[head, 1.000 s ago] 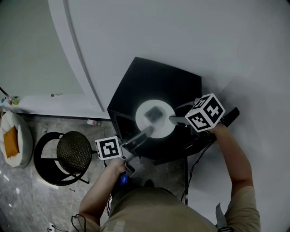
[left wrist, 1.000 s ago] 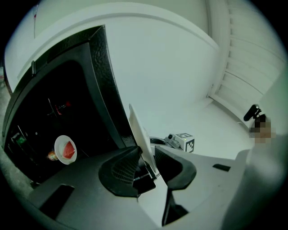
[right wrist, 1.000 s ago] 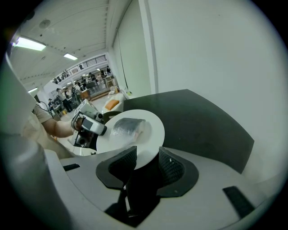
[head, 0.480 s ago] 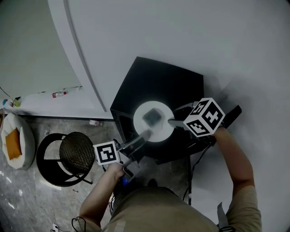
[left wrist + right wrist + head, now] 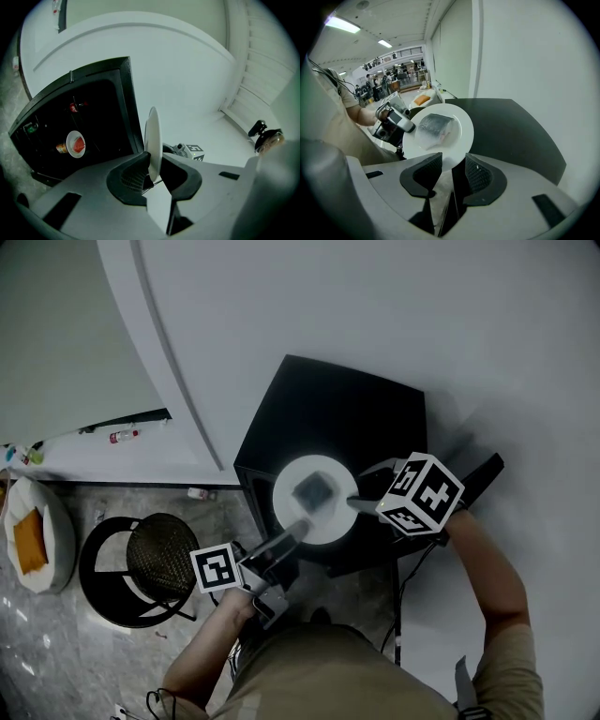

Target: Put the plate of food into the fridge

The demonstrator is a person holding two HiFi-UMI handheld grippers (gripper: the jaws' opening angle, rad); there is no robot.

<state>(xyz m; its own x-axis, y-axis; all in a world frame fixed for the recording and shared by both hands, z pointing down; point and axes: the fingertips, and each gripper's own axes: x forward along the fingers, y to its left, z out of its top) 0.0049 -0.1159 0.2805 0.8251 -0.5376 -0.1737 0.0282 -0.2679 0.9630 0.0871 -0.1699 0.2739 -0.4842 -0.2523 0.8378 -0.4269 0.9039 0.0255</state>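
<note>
at front edge of black box-shaped fridge top: white round plate with grey food chunk. left gripper jaws just been closed onto near rim, now pinched. right gripper jaws spread, far rim between, unclamped. lift probably next, fridge not yet loaded.

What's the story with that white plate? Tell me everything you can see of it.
The white plate is round and smooth, like china, with a shallow rim. One greyish slab of food lies on it. It sits roughly level above the top front edge of the black fridge. The left gripper, whose jaws have just been closing, pinches its near rim; the right gripper has its jaws apart around the right rim.
</note>
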